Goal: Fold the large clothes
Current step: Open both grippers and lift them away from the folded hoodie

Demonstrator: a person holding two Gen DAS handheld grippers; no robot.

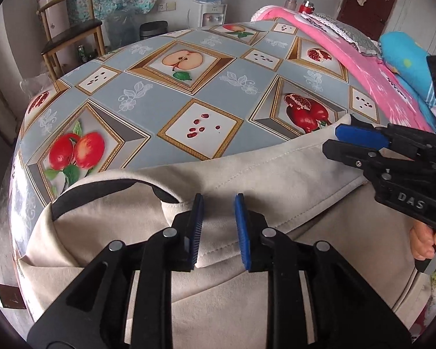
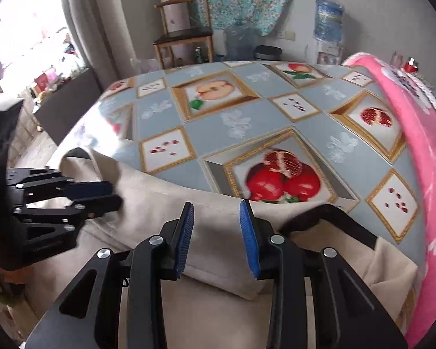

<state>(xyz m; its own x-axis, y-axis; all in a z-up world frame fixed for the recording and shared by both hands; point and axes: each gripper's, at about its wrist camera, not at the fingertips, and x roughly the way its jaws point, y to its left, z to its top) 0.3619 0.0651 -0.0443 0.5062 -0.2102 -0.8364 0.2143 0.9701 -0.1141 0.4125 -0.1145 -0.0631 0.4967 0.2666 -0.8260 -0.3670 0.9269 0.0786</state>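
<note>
Fruit-print tablecloth (image 1: 148, 99), beige garment (image 1: 247, 174) cut off below

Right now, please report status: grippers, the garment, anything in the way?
Left gripper open over the fold. Right gripper open, nothing pinched. Beige garment on the table's near edge. Pink blanket beside, not blocking.

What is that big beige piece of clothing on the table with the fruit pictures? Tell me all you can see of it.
The beige cloth garment looks like soft, thick fabric with stitched seams and black-trimmed openings. It lies folded over along the near edge of the fruit-patterned tablecloth, part hanging off the side. The left gripper stands open over a folded edge; the right gripper is also open above it, so neither clamps it.
</note>
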